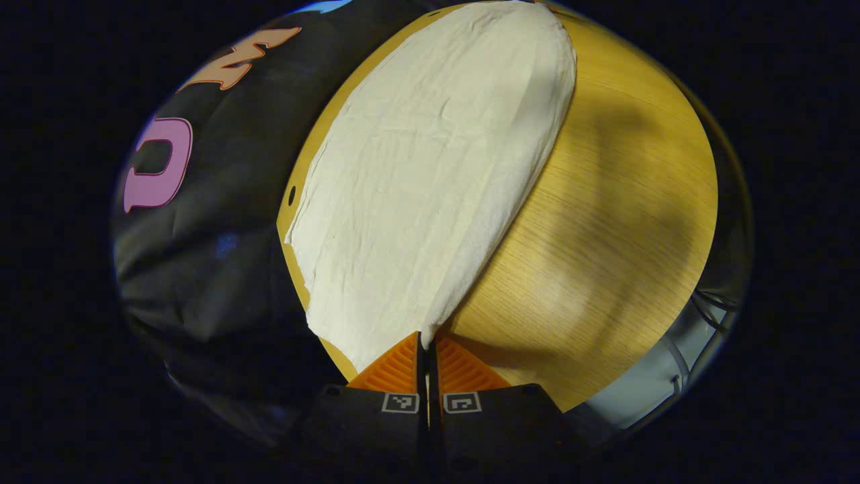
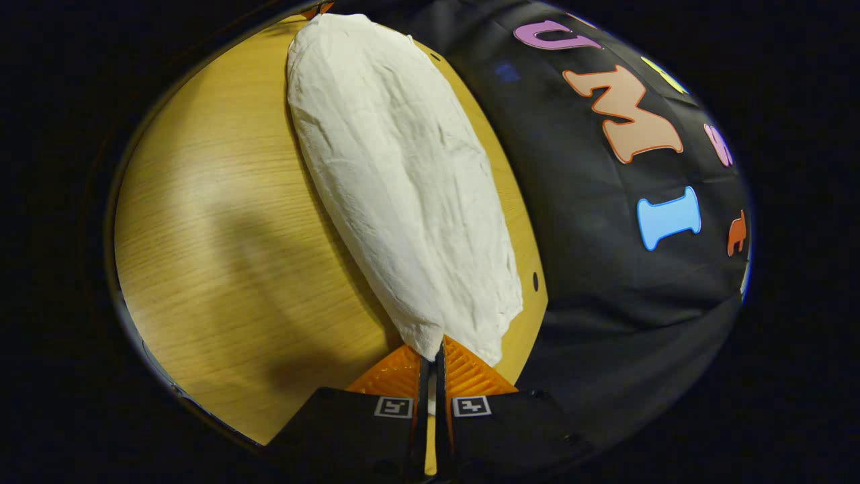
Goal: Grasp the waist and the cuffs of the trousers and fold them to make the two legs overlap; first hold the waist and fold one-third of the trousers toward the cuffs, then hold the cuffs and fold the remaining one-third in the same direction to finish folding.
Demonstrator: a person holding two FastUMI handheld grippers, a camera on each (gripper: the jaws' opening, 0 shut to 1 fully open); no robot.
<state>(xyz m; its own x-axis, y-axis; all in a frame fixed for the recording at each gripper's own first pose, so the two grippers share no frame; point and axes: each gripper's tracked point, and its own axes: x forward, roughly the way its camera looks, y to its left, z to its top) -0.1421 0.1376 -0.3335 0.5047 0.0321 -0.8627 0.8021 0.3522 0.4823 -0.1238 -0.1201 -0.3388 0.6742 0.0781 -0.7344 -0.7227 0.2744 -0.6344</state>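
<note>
White trousers lie stretched out as one long strip on a wooden table, running away from me along the table's edge by the black cloth wall. My left gripper is shut on the near corner of one end of the trousers. In the right gripper view the same trousers stretch away from the other end, and my right gripper is shut on that end's near corner. The cloth reaches down between both pairs of fingers. I cannot tell which end is the waist.
The black cloth wall hangs close behind the table's far edge. Bare wood lies on the open side of the trousers, crossed by soft shadows. A small dark hole marks the tabletop near the edge. Grey floor lies beyond the table.
</note>
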